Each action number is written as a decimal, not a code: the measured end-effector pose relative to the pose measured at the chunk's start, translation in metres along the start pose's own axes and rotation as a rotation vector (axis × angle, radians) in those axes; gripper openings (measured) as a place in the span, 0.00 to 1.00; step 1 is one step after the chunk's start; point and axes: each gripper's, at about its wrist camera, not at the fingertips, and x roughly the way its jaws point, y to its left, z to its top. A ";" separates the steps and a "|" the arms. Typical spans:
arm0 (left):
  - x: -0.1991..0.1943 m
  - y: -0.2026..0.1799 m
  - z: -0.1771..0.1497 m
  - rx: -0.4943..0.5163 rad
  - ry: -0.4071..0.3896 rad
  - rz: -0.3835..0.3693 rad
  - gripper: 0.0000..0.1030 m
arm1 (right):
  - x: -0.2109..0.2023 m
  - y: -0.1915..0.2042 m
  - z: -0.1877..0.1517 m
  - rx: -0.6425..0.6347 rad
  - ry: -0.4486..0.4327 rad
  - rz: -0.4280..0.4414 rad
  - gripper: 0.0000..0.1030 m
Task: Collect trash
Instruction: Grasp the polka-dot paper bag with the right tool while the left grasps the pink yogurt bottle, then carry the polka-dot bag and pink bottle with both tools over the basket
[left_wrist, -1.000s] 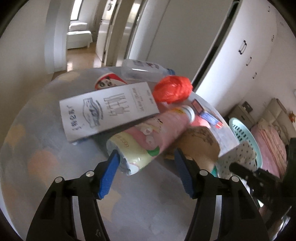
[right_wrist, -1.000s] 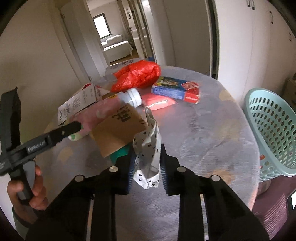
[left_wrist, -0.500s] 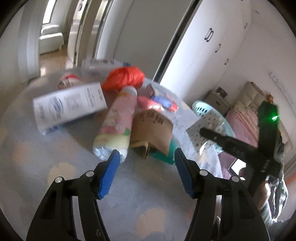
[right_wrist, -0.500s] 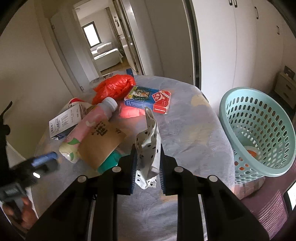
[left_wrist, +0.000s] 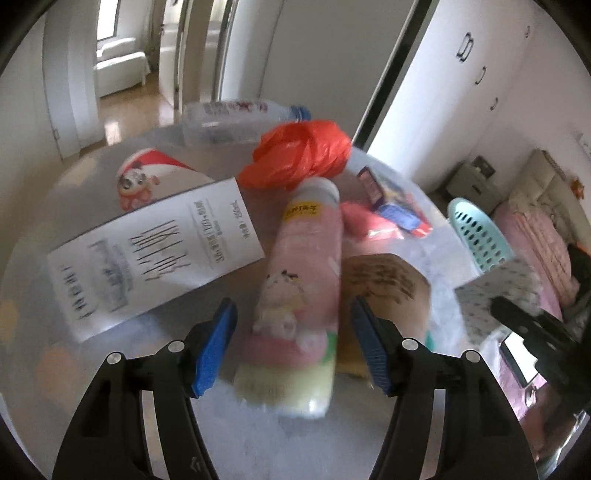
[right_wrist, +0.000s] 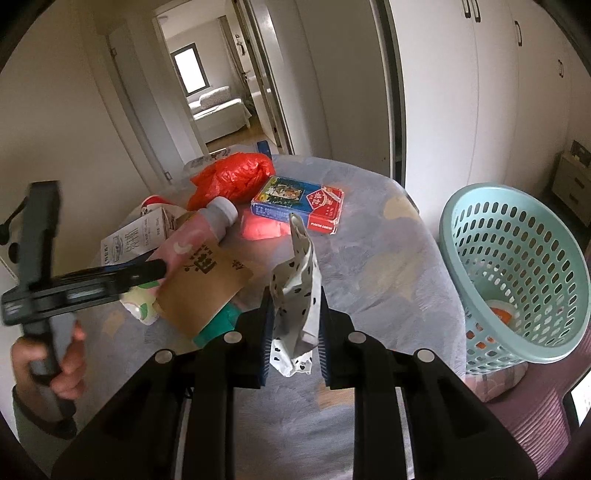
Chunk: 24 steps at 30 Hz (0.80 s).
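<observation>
My right gripper (right_wrist: 293, 325) is shut on a white black-spotted paper bag (right_wrist: 297, 295) and holds it above the table (right_wrist: 388, 266); the bag also shows in the left wrist view (left_wrist: 498, 291). My left gripper (left_wrist: 291, 339) is open, its blue pads on either side of the base of a pink bottle (left_wrist: 303, 280) lying on the table; it also shows in the right wrist view (right_wrist: 192, 243). A teal perforated basket (right_wrist: 517, 273) with some trash inside stands right of the table.
On the table lie a white carton (left_wrist: 155, 254), a brown paper pouch (right_wrist: 207, 288), a red plastic bag (right_wrist: 232, 177), a blue-red card box (right_wrist: 299, 203), a clear water bottle (left_wrist: 236, 118) and a red-white cup (left_wrist: 147, 181). A cupboard wall stands behind.
My left gripper has swung back and closed in on the pink bottle, which now lies between its open pads. My right gripper still holds the spotted bag, nearly unmoved.
</observation>
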 end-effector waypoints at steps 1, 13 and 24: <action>0.007 -0.001 0.002 0.003 0.014 0.009 0.60 | 0.000 -0.001 0.000 0.000 0.000 0.000 0.18; 0.015 -0.008 0.004 -0.011 0.016 0.058 0.47 | -0.002 -0.004 0.002 0.004 -0.006 0.001 0.18; -0.052 -0.021 0.003 -0.033 -0.163 -0.036 0.46 | -0.019 -0.006 0.008 0.014 -0.058 0.003 0.17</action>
